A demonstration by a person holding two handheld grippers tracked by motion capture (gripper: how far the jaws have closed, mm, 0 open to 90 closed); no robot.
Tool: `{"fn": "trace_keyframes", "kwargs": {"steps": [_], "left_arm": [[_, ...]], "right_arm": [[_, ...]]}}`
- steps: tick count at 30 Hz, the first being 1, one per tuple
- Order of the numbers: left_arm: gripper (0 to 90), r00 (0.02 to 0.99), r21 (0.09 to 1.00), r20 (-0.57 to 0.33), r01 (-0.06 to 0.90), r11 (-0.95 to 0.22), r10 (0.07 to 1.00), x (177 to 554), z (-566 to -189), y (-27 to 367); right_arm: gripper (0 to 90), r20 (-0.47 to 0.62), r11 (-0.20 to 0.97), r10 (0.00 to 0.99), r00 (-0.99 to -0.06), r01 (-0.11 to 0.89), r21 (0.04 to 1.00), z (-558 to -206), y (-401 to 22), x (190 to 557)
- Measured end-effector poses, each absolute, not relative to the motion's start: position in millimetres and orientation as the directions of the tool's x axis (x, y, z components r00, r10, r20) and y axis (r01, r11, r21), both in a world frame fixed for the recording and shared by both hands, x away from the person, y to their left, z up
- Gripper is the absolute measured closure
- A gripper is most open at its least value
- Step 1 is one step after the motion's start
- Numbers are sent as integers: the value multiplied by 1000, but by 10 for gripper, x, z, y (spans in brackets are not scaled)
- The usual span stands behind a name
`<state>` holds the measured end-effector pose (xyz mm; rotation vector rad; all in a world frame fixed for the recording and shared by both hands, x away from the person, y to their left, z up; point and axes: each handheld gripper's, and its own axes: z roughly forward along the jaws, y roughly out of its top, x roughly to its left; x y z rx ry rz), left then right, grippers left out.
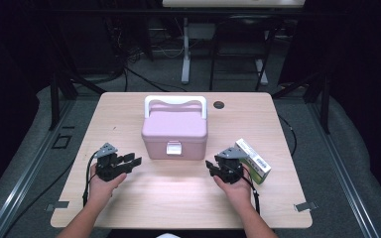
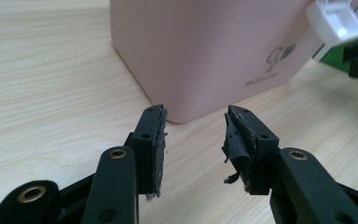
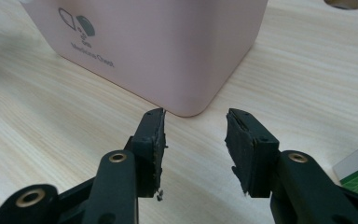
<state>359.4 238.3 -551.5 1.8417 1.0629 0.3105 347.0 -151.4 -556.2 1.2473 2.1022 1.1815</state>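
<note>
**Pink chest waits shut between two empty grippers**

Nearest me, the left gripper (image 1: 129, 162) and right gripper (image 1: 213, 167) hover low over the tabletop (image 1: 178, 198), jaws parted fairly wide, nothing between them. Just beyond, mid-table, sits the pink medicine chest (image 1: 174, 134): rigid, smooth plastic, probably light and a bit slippery. Its white latch (image 1: 173, 148) is closed, contents hidden. The white handle (image 1: 175, 101) looks the safest hold. A green-and-white carton (image 1: 254, 159) lies beside the right gripper.
</note>
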Motion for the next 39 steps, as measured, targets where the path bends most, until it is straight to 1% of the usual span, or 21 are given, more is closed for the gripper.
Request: {"fn": "trace_keyframes", "kwargs": {"steps": [3, 6, 7, 8, 9, 10, 11, 12, 13, 14, 17, 19, 21, 22, 23, 25, 26, 31, 32, 35, 39], "left_arm": [[572, 611, 835, -203, 516, -190, 765, 3585, -5526, 2357], [573, 601, 832, -185, 517, -202, 778, 3605, -5536, 2337], [591, 588, 829, -177, 522, -203, 790, 3615, -5537, 2332], [641, 573, 823, -185, 534, -193, 798, 3637, -5548, 2337], [665, 573, 823, -185, 534, -193, 798, 3637, -5548, 2337], [665, 563, 812, -216, 557, -174, 798, 3655, -5548, 2347], [721, 553, 805, -251, 575, -146, 794, 3668, -5548, 2351], [755, 550, 798, -287, 590, -122, 784, 3709, -5523, 2372], [779, 550, 798, -287, 590, -122, 784, 3709, -5523, 2372], [807, 558, 808, -245, 569, -151, 793, 3742, -5482, 2357], [854, 561, 814, -226, 558, -162, 797, 3798, -5462, 2345], [880, 562, 815, -210, 553, -175, 800, 3826, -5467, 2329], [890, 560, 816, -202, 550, -179, 804, 3872, -5468, 2311], [894, 560, 820, -198, 545, -178, 805, 3904, -5463, 2304], [895, 544, 825, -210, 545, -151, 812, 3952, -5467, 2299], [896, 541, 822, -203, 548, -158, 816, 3984, -5465, 2294], [896, 538, 829, -198, 539, -153, 819, 4027, -5467, 2284], [897, 534, 834, -196, 532, -147, 822, 4184, -5477, 2229], [897, 543, 836, -211, 531, -139, 813, 4215, -5466, 2220], [897, 546, 841, -209, 523, -135, 811, 4196, -5438, 2211], [897, 554, 845, -217, 519, -129, 804, 4184, -5423, 2221]], "right_arm": [[568, 58, 238, 860, -507, 499, 833, -5562, -1514, 3483], [569, 56, 235, 862, -505, 494, 837, -5562, -1502, 3498], [569, 50, 238, 862, -505, 490, 839, -5562, -1493, 3511], [570, 35, 247, 863, -504, 482, 841, -5558, -1483, 3533], [570, 35, 247, 863, -504, 482, 841, -5558, -1483, 3533], [574, 33, 247, 864, -502, 482, 840, -5555, -1483, 3549], [594, 47, 232, 868, -494, 486, 843, -5551, -1483, 3579], [616, 49, 229, 867, -495, 485, 844, -5547, -1486, 3592], [616, 49, 229, 867, -495, 485, 844, -5547, -1486, 3592], [651, 48, 232, 864, -501, 480, 846, -5541, -1481, 3612], [693, 51, 226, 867, -496, 482, 847, -5531, -1476, 3627], [701, 54, 223, 868, -493, 487, 845, -5527, -1478, 3634], [741, 49, 221, 876, -479, 491, 842, -5526, -1486, 3657], [796, 70, 201, 880, -469, 503, 841, -5527, -1490, 3701], [815, 74, 194, 882, -466, 502, 843, -5528, -1488, 3721], [835, 73, 195, 884, -461, 507, 840, -5524, -1482, 3744], [864, 63, 200, 888, -456, 505, 840, -5525, -1449, 3798], [865, 51, 202, 895, -443, 503, 840, -5530, -1409, 3902], [856, 70, 176, 898, -435, 501, 848, -5512, -1413, 3959], [852, 98, 142, 899, -428, 494, 858, -5486, -1418, 4018], [873, 94, 140, 900, -426, 487, 862, -5483, -1407, 4022]]}}
